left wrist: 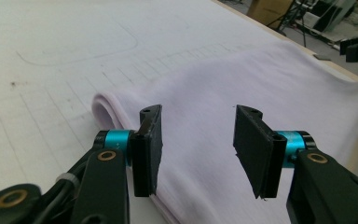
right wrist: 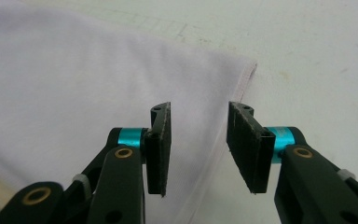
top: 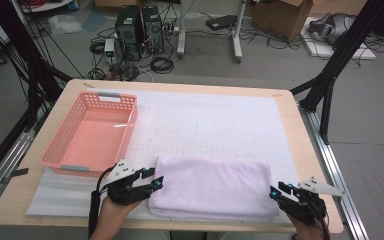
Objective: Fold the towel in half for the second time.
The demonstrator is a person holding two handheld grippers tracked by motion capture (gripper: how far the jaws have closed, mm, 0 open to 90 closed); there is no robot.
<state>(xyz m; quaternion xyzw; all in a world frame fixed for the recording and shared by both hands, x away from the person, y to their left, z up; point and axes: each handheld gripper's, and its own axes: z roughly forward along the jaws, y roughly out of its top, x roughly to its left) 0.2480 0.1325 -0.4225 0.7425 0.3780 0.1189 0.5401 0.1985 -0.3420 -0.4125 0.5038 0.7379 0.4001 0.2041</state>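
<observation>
While both grippers hang open, nothing is held.
Left gripper (top: 156, 178) and right gripper (top: 274, 191) flank the folded towel (top: 211, 186) at the table's (top: 300, 145) near edge; soft, light, limp, so pinch the end corners. Basket (top: 60, 159) beyond.

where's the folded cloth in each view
high view: the cloth lies at the table's near edge, between the two grippers.
left gripper view: it runs from behind the open jaws up to the right.
right gripper view: it fills the left and centre, hemmed edge at right.
shared landmark: the white gridded mat under it.
</observation>
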